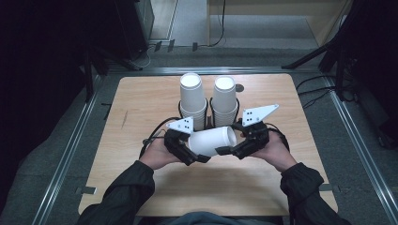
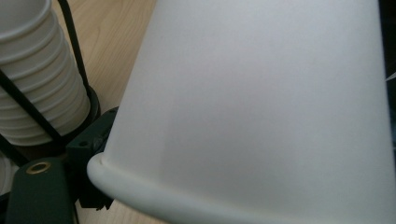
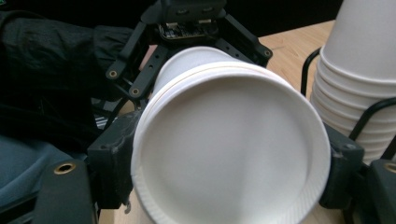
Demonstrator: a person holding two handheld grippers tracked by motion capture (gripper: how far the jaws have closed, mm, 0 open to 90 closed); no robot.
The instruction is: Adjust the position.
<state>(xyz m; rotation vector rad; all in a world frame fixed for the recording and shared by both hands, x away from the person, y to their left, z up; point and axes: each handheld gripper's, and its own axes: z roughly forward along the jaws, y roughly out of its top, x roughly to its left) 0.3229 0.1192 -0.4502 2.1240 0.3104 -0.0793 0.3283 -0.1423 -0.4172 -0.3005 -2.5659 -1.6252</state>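
A white paper cup point(image 1: 213, 140) lies on its side in the air over the table's middle, held between my two grippers. My left gripper point(image 1: 199, 146) is shut on its base end, and the cup's wall point(image 2: 257, 102) covers most of the left gripper view. My right gripper point(image 3: 226, 163) is shut on the rim end, a pad against each side, with the cup's open mouth point(image 3: 229, 149) facing its camera. A second rim line just behind the front one suggests two nested cups. Beyond the cup, the left gripper point(image 3: 196, 60) flanks its base.
Two stacks of upside-down white cups point(image 1: 193, 101) point(image 1: 225, 101) stand in black wire holders just behind the grippers. One stack point(image 3: 359, 79) is close beside the right gripper, and one point(image 2: 32, 79) is close to the left. The wooden table point(image 1: 141, 103) is edged by grey floor.
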